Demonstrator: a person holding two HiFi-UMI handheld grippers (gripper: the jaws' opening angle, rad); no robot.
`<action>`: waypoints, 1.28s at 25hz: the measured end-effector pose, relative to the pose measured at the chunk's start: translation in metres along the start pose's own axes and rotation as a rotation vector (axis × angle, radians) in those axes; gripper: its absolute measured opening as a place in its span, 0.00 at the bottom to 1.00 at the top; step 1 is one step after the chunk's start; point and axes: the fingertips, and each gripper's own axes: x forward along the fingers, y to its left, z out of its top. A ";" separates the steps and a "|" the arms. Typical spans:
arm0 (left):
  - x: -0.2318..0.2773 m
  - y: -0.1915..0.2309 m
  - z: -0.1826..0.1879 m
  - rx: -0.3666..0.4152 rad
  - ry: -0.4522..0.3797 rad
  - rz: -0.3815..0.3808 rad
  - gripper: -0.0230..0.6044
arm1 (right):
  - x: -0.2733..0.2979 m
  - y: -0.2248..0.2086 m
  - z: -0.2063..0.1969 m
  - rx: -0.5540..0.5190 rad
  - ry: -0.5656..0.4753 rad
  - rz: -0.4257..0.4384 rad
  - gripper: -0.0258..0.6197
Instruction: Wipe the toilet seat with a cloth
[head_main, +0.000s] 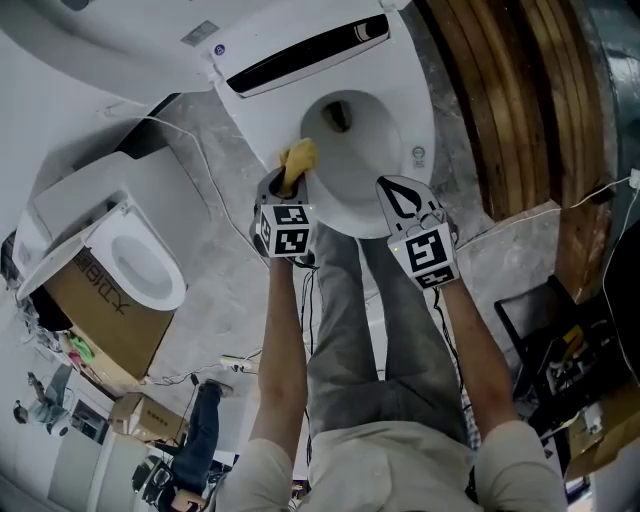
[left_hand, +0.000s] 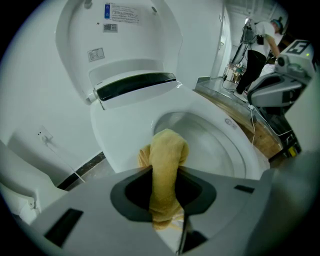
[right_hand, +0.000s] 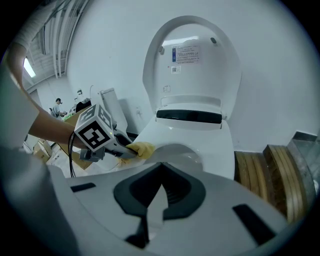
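The white toilet has its lid raised, and its seat rings the bowl. A yellow cloth rests on the seat's left rim. My left gripper is shut on this cloth, which bunches up past the jaws onto the rim. My right gripper hovers over the seat's front edge with its jaws together and nothing between them. From the right gripper view the left gripper and the cloth show on the seat's left side.
A second toilet sits on a cardboard box to the left. Wooden planks lie to the right of the toilet. Cables cross the grey floor. Dark equipment stands at the right. A person is far behind.
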 end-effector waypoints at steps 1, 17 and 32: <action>-0.004 -0.003 -0.003 -0.009 -0.003 -0.001 0.22 | -0.003 0.000 0.000 0.002 -0.001 -0.001 0.05; -0.202 -0.065 0.104 -0.059 -0.317 -0.033 0.22 | -0.142 0.014 0.087 0.059 -0.115 -0.025 0.05; -0.409 -0.116 0.236 0.004 -0.623 0.006 0.22 | -0.316 0.018 0.235 -0.113 -0.412 -0.029 0.05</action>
